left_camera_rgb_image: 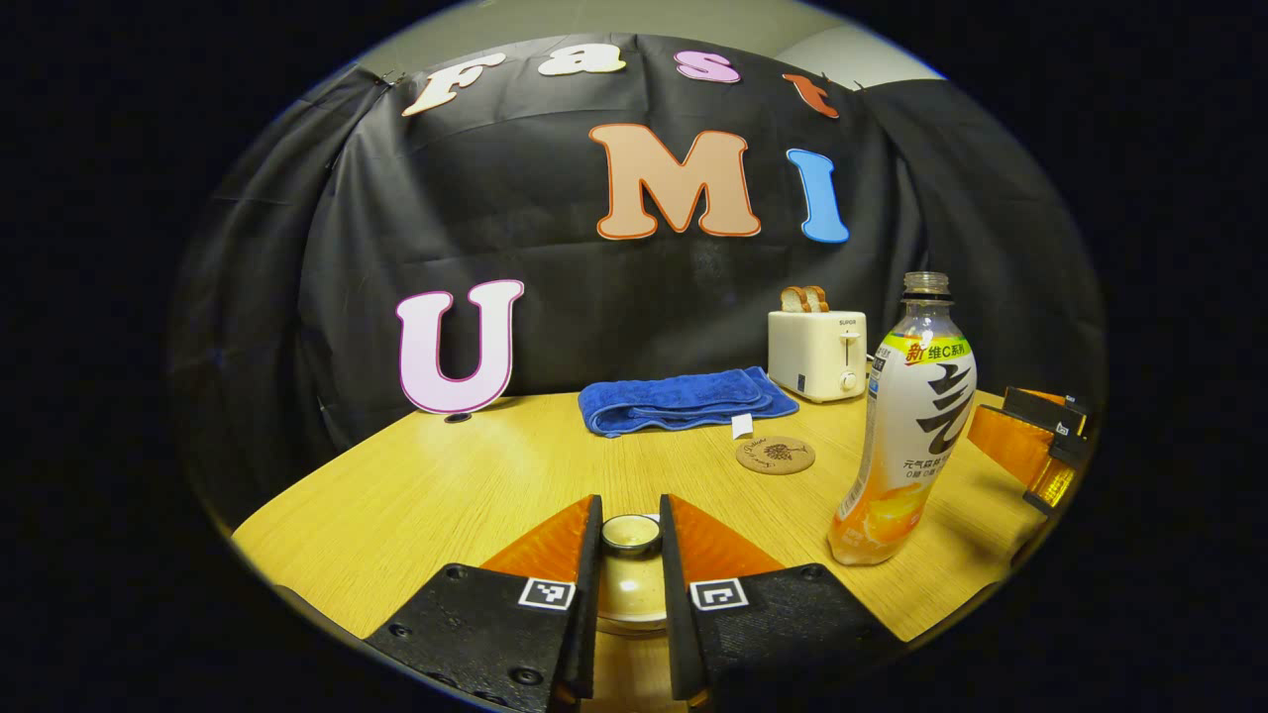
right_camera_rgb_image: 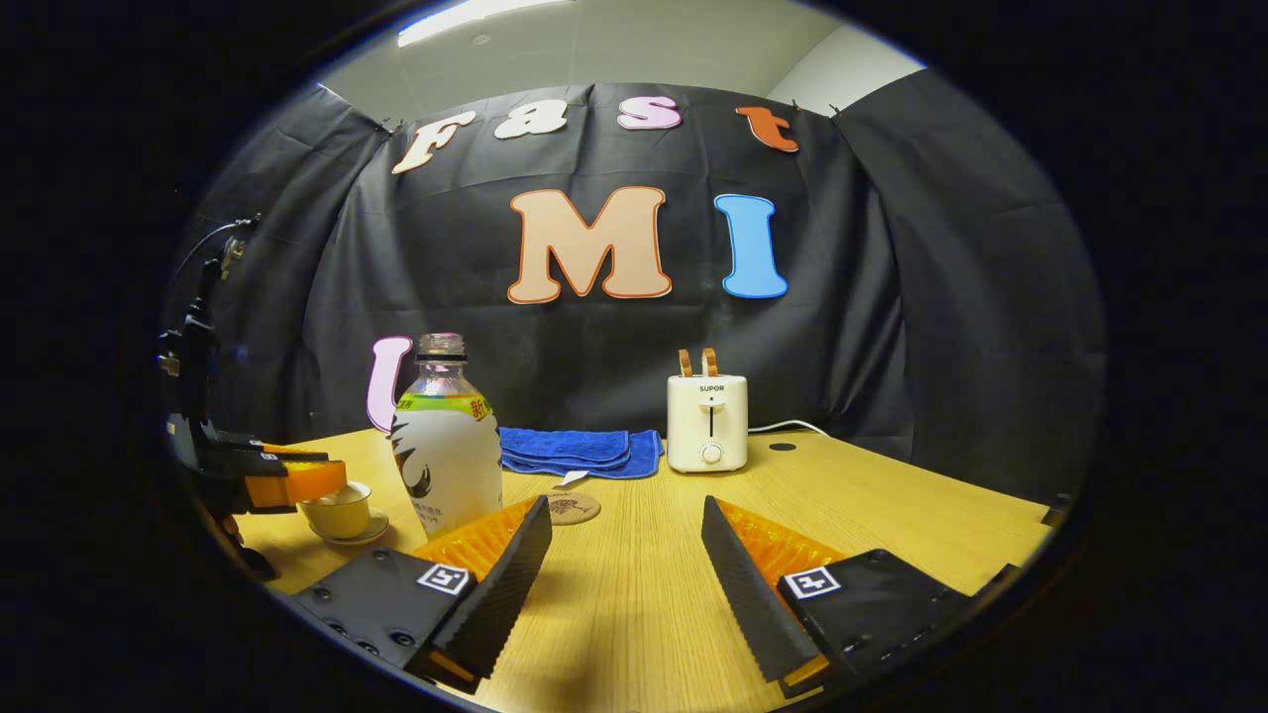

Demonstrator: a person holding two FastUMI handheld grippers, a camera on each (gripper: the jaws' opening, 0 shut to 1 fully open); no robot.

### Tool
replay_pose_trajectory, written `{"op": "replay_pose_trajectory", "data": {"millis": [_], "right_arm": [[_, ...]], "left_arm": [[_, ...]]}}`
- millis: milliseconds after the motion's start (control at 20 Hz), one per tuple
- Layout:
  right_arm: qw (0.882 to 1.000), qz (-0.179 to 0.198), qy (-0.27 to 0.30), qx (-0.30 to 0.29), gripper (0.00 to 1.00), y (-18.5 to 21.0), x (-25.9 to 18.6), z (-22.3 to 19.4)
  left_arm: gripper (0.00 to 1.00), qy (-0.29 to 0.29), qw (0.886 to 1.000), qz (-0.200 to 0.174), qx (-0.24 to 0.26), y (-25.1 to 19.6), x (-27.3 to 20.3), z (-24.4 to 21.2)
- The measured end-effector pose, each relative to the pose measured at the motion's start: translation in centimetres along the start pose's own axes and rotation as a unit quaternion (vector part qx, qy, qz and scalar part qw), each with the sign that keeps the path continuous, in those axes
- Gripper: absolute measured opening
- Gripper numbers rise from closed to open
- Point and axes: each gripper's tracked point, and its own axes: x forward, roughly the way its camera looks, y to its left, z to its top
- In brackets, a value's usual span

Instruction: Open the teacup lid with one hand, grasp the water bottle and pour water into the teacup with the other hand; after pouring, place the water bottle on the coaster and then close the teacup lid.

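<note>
Left claw [left_camera_rgb_image: 631,555]: fingers close together w/ the teacup lid [left_camera_rgb_image: 631,535] knob between them, both inner faces against it, so clamped on the lid. Lid is glazed cream ceramic, round, small dark-rimmed knob on top. Square black-and-white marker tags on each finger base. From the right gripper view the same claw sits over the teacup [right_camera_rgb_image: 337,512], a pale cup on a matching saucer [right_camera_rgb_image: 349,535], at the worktop's left.

Right claw [right_camera_rgb_image: 626,555]: fingers wide apart, holding nothing, ridged inner faces, hovering low over bare worktop [right_camera_rgb_image: 892,515]. Worktop is light wood-grain laminate, smooth.

Water bottle [left_camera_rgb_image: 903,436] stands upright just left of the right claw, near the teacup. Clear plastic, contoured waist, cap off, open neck. White wrap w/ big black brush strokes, green-yellow band up top, orange fruit print at the base; small print too fine to read.

Coaster [left_camera_rgb_image: 775,455]: round, flat, brown, cork-like, dark printed motif in the middle. Lies behind the bottle, apart from it, nothing on it.

Further back: blue towel [left_camera_rgb_image: 684,399], terry cloth, folded long, small white tag at the edge. Beside it a cream toaster [right_camera_rgb_image: 706,423], boxy w/ rounded corners, front lever and dial, two toast slices [right_camera_rgb_image: 696,361] sticking up from the slots, cord trailing right. Brand on front reads SUPOR.
</note>
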Motion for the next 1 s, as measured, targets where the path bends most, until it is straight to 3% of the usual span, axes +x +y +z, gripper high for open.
{"op": "replay_pose_trajectory", "data": {"millis": [250,300,350,400,450,500,600,750,800,850,900,950,1000], "right_arm": [[1.0,0.001,0.0,0.0,0.98,0.1,-0.1,0.0],[1.0,0.006,0.0,0.0,0.94,0.3,-0.1,0.0],[1.0,0.016,0.001,0.0,0.98,0.8,-0.3,0.0],[1.0,0.026,0.001,0.0,0.94,1.1,-0.4,0.0],[1.0,0.031,0.001,0.001,0.98,1.3,-0.4,0.0],[0.999,0.033,0.001,0.001,0.94,1.3,-0.6,0.0],[0.999,0.044,-0.001,0.001,0.98,1.9,-1.1,0.0],[0.997,0.071,0.002,0.002,0.94,3.5,-1.8,-0.1],[0.997,0.081,0.002,0.003,0.98,4.1,-2.1,-0.1],[0.996,0.09,0.002,0.003,0.94,4.6,-2.3,-0.1],[0.995,0.097,0.004,0.003,1.0,5.1,-2.4,-0.1],[0.995,0.104,0.004,0.004,0.94,5.6,-2.5,-0.1],[0.994,0.109,0.006,0.004,0.94,6.1,-2.5,-0.2]], "left_arm": [[0.23,-0.008,1.0,-0.001,-0.009,0.0,0.0,0.1],[0.22,-0.009,1.0,-0.002,-0.012,0.1,0.0,0.2],[0.22,-0.009,1.0,-0.004,-0.017,0.0,0.0,0.2],[0.22,-0.009,1.0,-0.005,-0.022,0.0,-0.2,0.3],[0.22,-0.01,1.0,-0.005,-0.023,0.1,-0.3,0.4],[0.22,-0.013,1.0,-0.002,-0.022,0.3,-0.3,0.5],[0.22,-0.017,1.0,0.002,-0.015,0.7,-0.6,0.9],[0.22,-0.02,1.0,0.003,-0.016,0.9,-1.2,1.4],[0.22,-0.021,1.0,0.002,-0.017,0.9,-1.4,1.5],[0.22,-0.025,1.0,0.003,-0.016,1.1,-1.6,1.7],[0.22,-0.028,0.999,0.005,-0.014,1.3,-1.8,1.9],[0.22,-0.03,0.999,0.007,-0.012,1.5,-2.0,1.9],[0.22,-0.031,0.999,0.009,-0.012,1.6,-2.2,2.0]]}}
